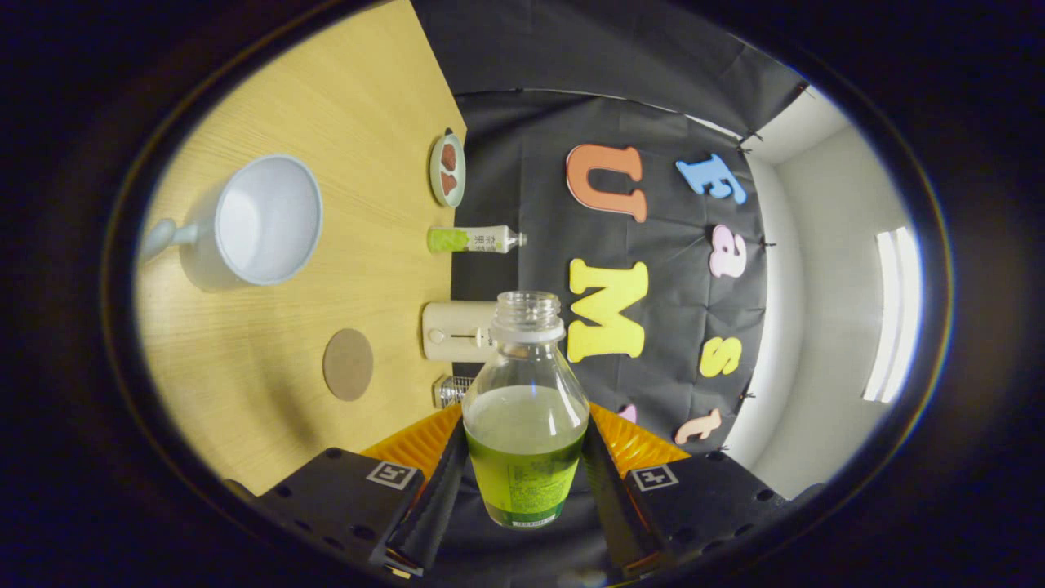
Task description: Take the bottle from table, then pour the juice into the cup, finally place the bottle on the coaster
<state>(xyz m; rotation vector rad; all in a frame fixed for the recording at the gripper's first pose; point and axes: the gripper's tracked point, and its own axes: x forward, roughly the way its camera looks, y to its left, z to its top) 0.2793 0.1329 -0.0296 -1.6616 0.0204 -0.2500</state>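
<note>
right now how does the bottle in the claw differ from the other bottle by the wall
The held bottle sits between the claw fingers, both pressing its sides; the far bottle stands untouched on the table near the wall. The held bottle has no cap and an open mouth; the far bottle looks closed. The held one is rounder, the far one slimmer. Both carry green.

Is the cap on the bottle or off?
Off. The bottle, held between the claw fingers, shows a bare threaded neck with no cap; green juice fills the lower part.
</note>
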